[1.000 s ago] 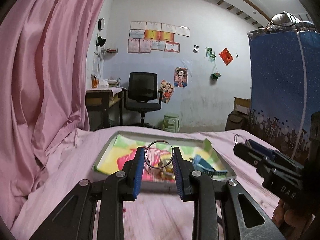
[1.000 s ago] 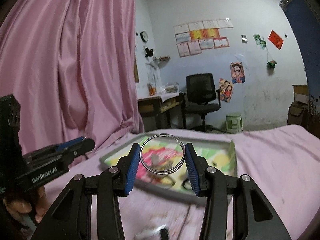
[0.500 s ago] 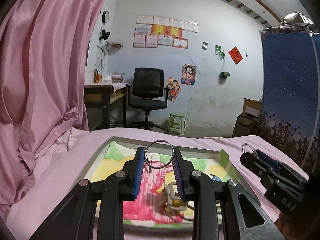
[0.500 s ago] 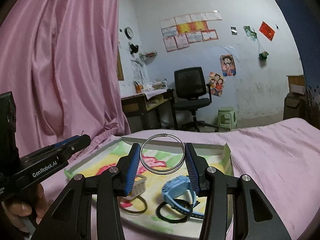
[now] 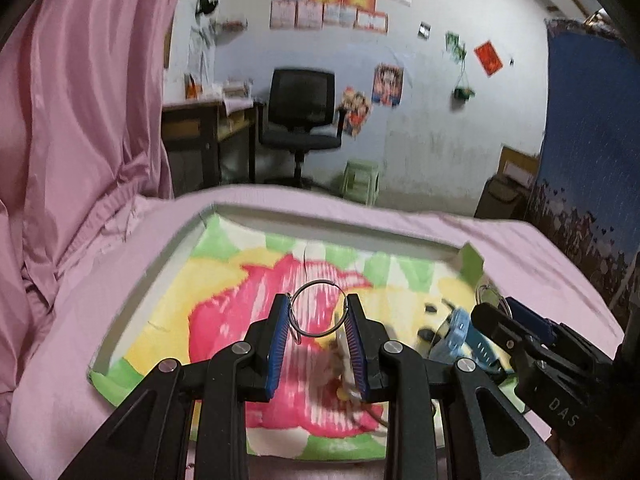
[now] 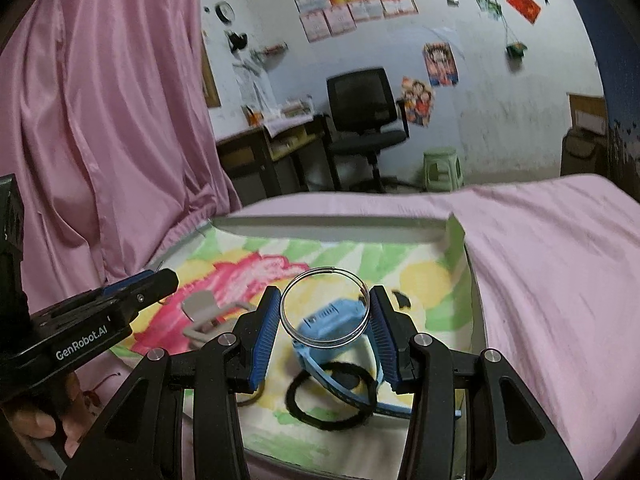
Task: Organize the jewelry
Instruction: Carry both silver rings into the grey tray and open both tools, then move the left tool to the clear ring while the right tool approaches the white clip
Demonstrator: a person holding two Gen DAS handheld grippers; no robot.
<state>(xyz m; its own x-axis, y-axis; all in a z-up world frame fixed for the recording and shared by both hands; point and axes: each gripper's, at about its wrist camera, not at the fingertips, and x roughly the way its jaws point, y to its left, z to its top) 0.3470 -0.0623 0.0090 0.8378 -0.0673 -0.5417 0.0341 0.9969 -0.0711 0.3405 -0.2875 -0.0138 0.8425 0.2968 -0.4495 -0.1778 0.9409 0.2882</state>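
Two thin silver wire bangles, one in each gripper, hang over the tray on the bed.

The left bangle (image 5: 316, 312) is clamped between the blue pads of the left gripper (image 5: 318, 334), above the pink part of the colourful cloth lining the shallow grey tray (image 5: 160, 268). The right bangle (image 6: 325, 307) is pinched by the right gripper (image 6: 325, 330), above the light blue watch (image 6: 334, 330) and the black hair tie (image 6: 332, 398). To do it well, I think each should go low over bare cloth, then release gently.

Blurred pale item (image 5: 340, 364) behind the left gripper (image 5: 318, 314); blue watch (image 5: 460, 332) half hidden.
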